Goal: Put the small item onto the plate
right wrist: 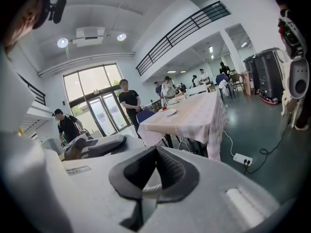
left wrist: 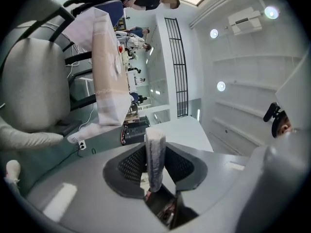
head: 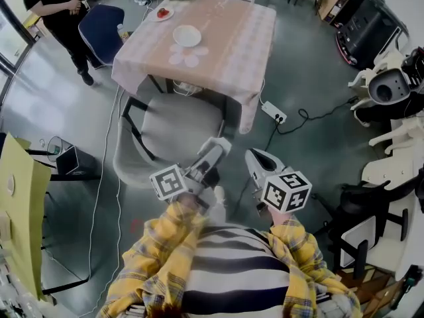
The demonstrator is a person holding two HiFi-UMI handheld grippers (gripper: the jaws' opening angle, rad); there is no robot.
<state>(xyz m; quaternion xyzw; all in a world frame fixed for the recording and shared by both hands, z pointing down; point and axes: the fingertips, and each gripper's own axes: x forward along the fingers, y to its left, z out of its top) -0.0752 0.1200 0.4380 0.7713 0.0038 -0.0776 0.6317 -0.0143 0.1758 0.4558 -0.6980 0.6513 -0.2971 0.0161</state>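
Note:
My left gripper (head: 220, 144) is shut on a small whitish, grey-speckled item (left wrist: 155, 149) that stands upright between its dark pads (left wrist: 130, 165). It hovers over a grey chair (head: 175, 131), short of the table (head: 225, 58). An empty white plate (head: 187, 36) lies on the table's pink-and-white cloth. A second plate (head: 161, 13) with something red sits at the far corner. My right gripper (head: 255, 156) is beside the left one, its jaws together with nothing between them (right wrist: 155, 152). The right gripper view shows the table (right wrist: 194, 113) ahead.
A person in black (head: 59, 12) stands by a blue chair (head: 103, 28) left of the table. A power strip (head: 273, 112) and its cable lie on the floor to the right. White and black machines (head: 387, 78) line the right side. A yellow panel (head: 20, 204) stands at the left.

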